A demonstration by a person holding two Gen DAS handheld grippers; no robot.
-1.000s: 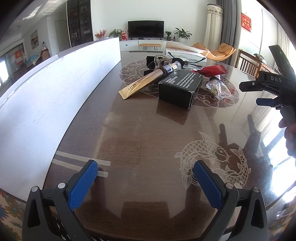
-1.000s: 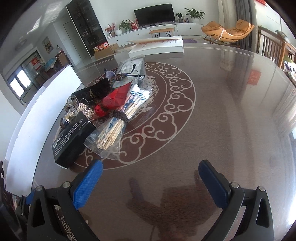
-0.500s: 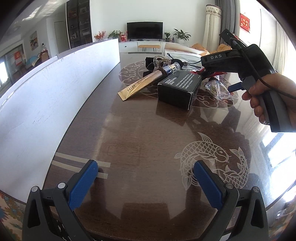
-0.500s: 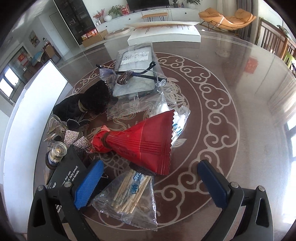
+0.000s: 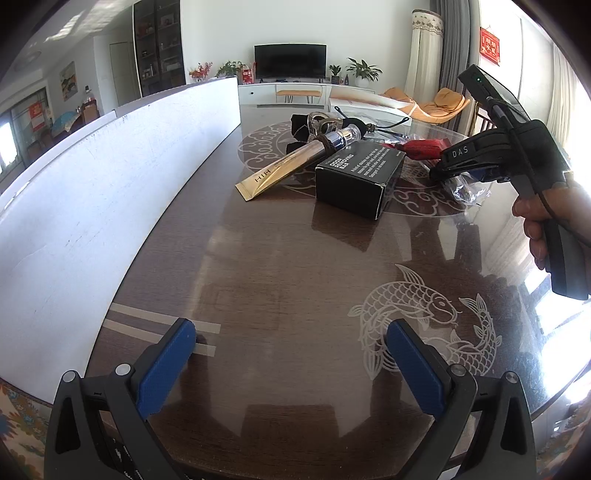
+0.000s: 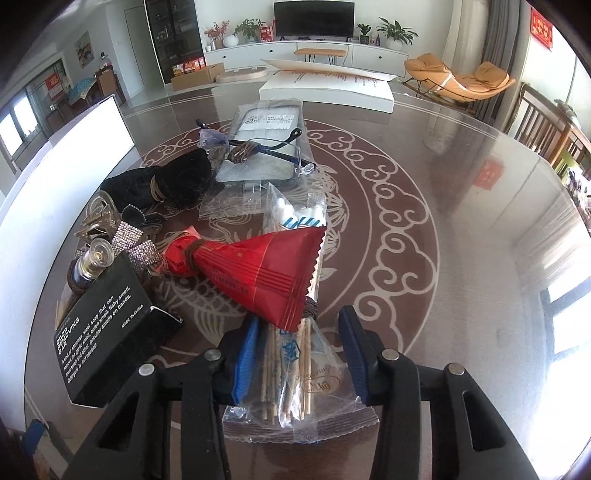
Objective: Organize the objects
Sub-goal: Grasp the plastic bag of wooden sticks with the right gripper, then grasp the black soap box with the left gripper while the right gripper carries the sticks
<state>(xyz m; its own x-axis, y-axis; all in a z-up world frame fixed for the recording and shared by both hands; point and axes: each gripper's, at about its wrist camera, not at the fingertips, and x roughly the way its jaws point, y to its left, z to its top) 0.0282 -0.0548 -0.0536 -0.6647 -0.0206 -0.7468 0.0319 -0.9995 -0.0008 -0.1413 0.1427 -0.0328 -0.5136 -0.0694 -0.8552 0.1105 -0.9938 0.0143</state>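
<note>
left tongs (image 5: pixel 286 363) agape, low above table (image 5: pixel 280 266) | black box (image 5: pixel 360 177) beside gold tube (image 5: pixel 284 166)

A dark flat television (image 5: pixel 290 61) stands against the white far wall on a long white low cabinet (image 6: pixel 314 50). Left of the television rises a tall black glass-fronted shelf unit (image 5: pixel 159 55); right of it, potted green plants (image 6: pixel 397 35), an orange lounge chair (image 6: pixel 458 77) and pale curtains (image 5: pixel 424 55). Daylight glares from the windows at far right.
</note>
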